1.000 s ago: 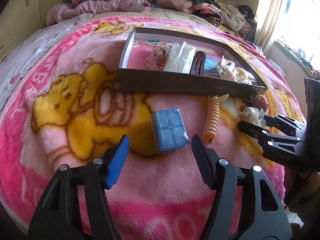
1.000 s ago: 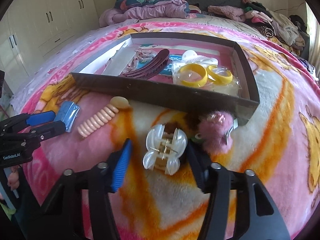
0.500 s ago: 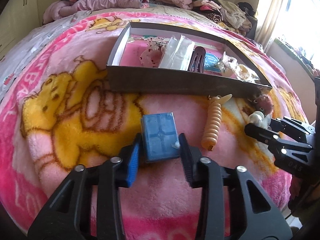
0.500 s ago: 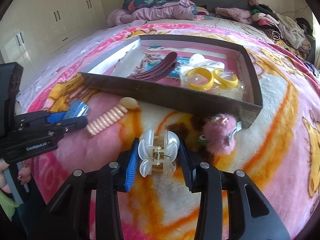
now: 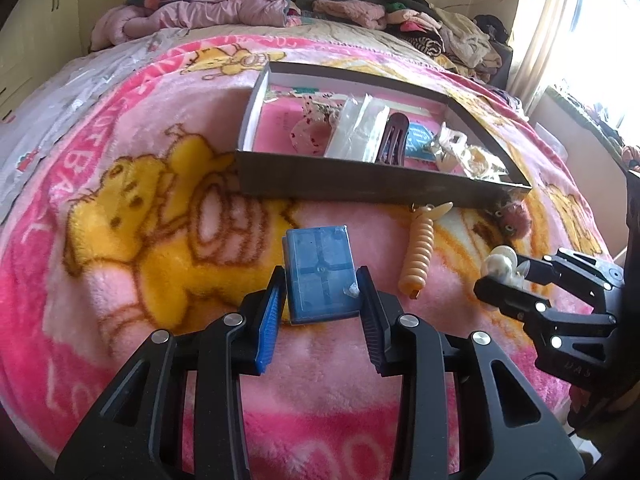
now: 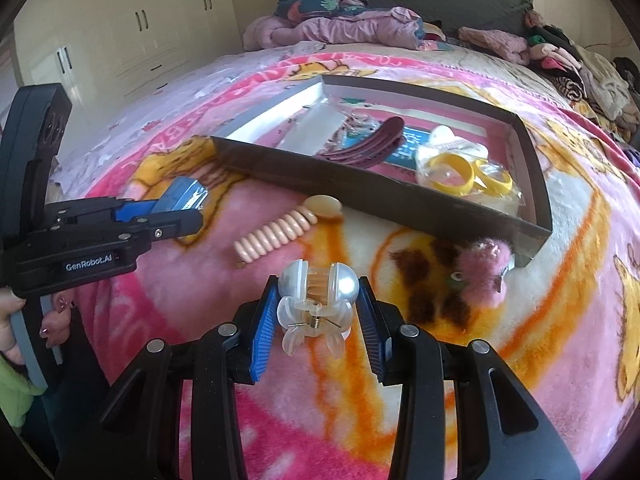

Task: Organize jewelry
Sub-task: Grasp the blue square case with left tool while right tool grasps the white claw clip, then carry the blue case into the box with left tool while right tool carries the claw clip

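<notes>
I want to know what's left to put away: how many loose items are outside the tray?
4. Blue case in the left tongs; pearl claw clip in the right tongs; peach spiral clip on the blanket; pink fuzzy clip by the tray corner. Others may be hidden.

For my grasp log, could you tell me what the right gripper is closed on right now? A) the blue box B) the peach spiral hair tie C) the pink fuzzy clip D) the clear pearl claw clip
D: the right gripper pinches the clear pearl claw clip between its pads.
</notes>
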The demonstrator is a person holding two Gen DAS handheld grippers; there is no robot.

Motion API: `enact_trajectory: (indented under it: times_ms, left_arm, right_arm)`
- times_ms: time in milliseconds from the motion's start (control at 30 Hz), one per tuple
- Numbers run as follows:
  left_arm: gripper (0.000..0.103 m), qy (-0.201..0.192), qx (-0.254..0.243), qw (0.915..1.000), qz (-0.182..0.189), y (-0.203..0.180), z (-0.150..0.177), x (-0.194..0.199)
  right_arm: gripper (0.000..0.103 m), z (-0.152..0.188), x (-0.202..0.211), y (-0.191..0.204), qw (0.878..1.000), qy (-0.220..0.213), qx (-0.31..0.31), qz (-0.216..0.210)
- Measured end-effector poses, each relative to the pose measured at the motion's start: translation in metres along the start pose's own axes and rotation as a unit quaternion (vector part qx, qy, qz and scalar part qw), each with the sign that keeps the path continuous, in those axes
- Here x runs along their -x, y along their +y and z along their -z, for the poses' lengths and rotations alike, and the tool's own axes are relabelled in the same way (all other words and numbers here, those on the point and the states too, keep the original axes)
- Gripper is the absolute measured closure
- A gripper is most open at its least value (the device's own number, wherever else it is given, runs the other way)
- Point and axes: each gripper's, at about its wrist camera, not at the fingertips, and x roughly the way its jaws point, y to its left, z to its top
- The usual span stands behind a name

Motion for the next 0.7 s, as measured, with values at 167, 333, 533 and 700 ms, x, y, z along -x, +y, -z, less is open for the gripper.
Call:
enact_trajectory:
  times_ms: [167,333,533,700]
  left_arm:
    - [0.075,-0.008,0.005,1.0,0.003,0.003,-0.003,0.007]
    - [0.075,-0.018,0.01,0.9998,0.005,0.006,-0.007,0.015]
    - [0.075,-0.028,0.01,0.9995,0.004,0.011,-0.014,0.022]
    - [0.075,-0.034,0.009,0.9994,0.001,0.014,-0.02,0.026]
  right_arm:
    - [0.066,-0.006,0.003,0.007,1.0,-0.004,0.008,-0.002]
    - [0.066,-0.014,0.006,0.012,1.0,-0.01,0.017,-0.001]
    - [0.066,-0.026,0.011,0.012,0.999,-0.023,0.023,-0.002]
    - [0.066,-0.039,0.016,0.013,0.999,-0.037,0.024,-0.002]
